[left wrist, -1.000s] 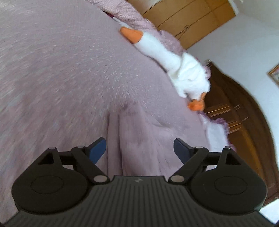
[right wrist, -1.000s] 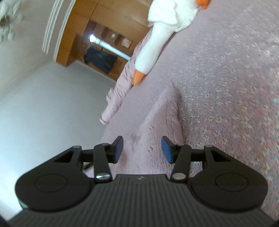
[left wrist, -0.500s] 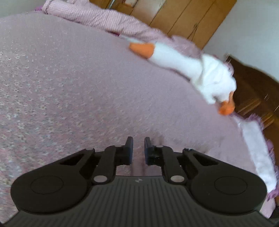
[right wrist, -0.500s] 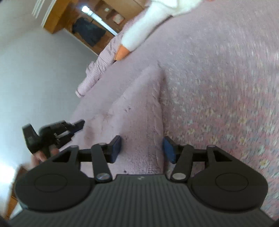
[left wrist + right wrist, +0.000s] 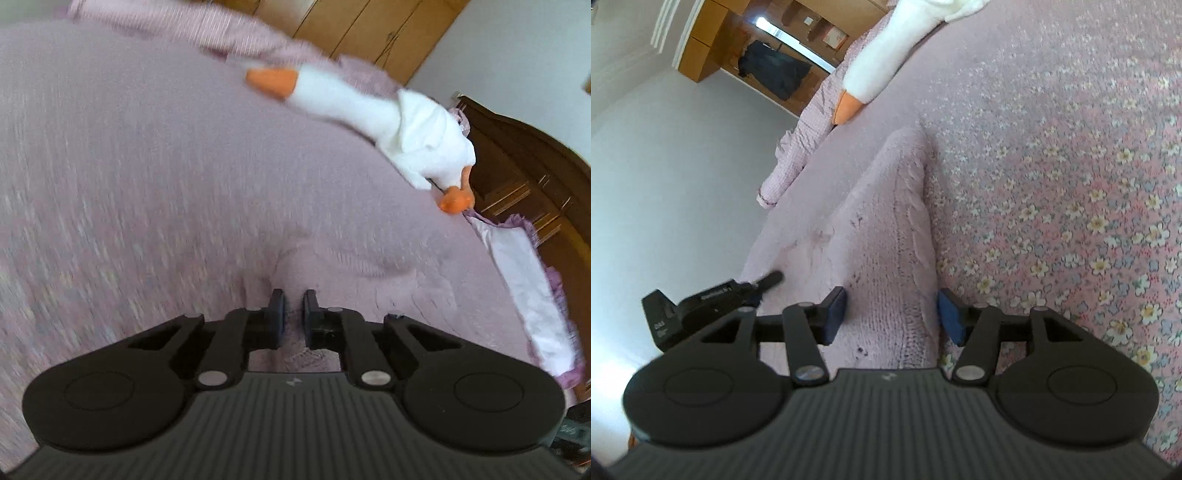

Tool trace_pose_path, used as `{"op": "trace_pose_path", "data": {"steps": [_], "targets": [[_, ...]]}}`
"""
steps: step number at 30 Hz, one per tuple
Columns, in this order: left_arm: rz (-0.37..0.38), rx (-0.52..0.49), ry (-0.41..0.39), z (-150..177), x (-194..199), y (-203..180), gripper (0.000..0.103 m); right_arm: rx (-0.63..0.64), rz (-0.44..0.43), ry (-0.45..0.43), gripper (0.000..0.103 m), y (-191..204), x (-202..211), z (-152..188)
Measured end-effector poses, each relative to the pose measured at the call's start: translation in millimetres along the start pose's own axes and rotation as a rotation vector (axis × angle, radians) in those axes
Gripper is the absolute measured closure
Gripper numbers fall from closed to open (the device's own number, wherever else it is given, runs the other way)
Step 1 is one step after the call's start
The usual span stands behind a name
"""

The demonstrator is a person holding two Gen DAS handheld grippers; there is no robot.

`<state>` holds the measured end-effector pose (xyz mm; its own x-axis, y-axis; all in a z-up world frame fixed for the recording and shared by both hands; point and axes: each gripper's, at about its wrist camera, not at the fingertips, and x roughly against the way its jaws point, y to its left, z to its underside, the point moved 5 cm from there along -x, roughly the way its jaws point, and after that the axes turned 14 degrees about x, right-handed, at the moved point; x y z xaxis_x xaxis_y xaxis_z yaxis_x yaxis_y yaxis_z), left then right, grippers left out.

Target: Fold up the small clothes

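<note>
Knitwear is what you have in both tools: a pale pink cable-knit garment (image 5: 897,236) lies on the bed, running from the lower centre of the right wrist view up toward the middle. Your left tongs (image 5: 293,308) are pinched nearly together with a fold of that pink knit between the pads, so I judge they grip an edge of it, probably to carry it over for a fold. Your right tongs (image 5: 892,308) stand wide apart, straddling the knit strip without clamping it; that looks like a pose for pinning or for taking a second hold. In the right wrist view the left tool shows at lower left, low against the garment's far edge.

The bedspread (image 5: 1071,184) is pink with small flowers and lies flat around the garment. A white plush goose (image 5: 388,118) with an orange beak rests well apart, toward the upper right of the left wrist view. Beyond it you have a dark wooden headboard (image 5: 535,177), wooden wardrobes and a white wall.
</note>
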<state>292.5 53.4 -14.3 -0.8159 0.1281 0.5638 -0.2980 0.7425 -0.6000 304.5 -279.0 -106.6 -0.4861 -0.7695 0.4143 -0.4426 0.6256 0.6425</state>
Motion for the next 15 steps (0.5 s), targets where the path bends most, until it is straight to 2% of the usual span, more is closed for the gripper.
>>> {"op": "trace_pose_path", "data": {"steps": [3,6,9,10,11,12,13,15], "targets": [[-0.082,-0.034,-0.004,-7.9,-15.0,8.3,0.092,-0.026,-0.024,0.002,0.044,-5.3,-1.1,1.4],[-0.106,0.011,0.023,-16.7,-19.2,18.1,0.091,-0.026,-0.025,0.004,0.044,-4.6,0.6,1.5],[-0.044,0.045,-0.027,-16.9,13.1,15.0,0.091,-0.011,0.004,-0.003,0.042,1.5,6.6,0.7],[-0.006,0.032,-0.025,-12.0,22.8,7.3,0.091,0.008,0.024,-0.012,0.046,6.2,10.0,-0.8],[0.019,-0.006,-0.017,-4.8,33.1,-3.0,0.091,0.048,0.059,-0.063,0.051,15.7,18.2,-4.7],[0.026,-0.047,-0.015,3.6,40.2,-11.6,0.091,0.084,0.084,-0.145,0.062,25.6,27.3,-8.4],[0.025,-0.088,-0.012,11.9,43.0,-19.3,0.091,0.127,0.074,-0.23,0.063,37.8,34.2,-11.6],[0.016,-0.149,0.006,27.3,37.7,-30.3,0.091,0.233,-0.012,-0.352,0.068,65.9,36.9,-16.3]]}}
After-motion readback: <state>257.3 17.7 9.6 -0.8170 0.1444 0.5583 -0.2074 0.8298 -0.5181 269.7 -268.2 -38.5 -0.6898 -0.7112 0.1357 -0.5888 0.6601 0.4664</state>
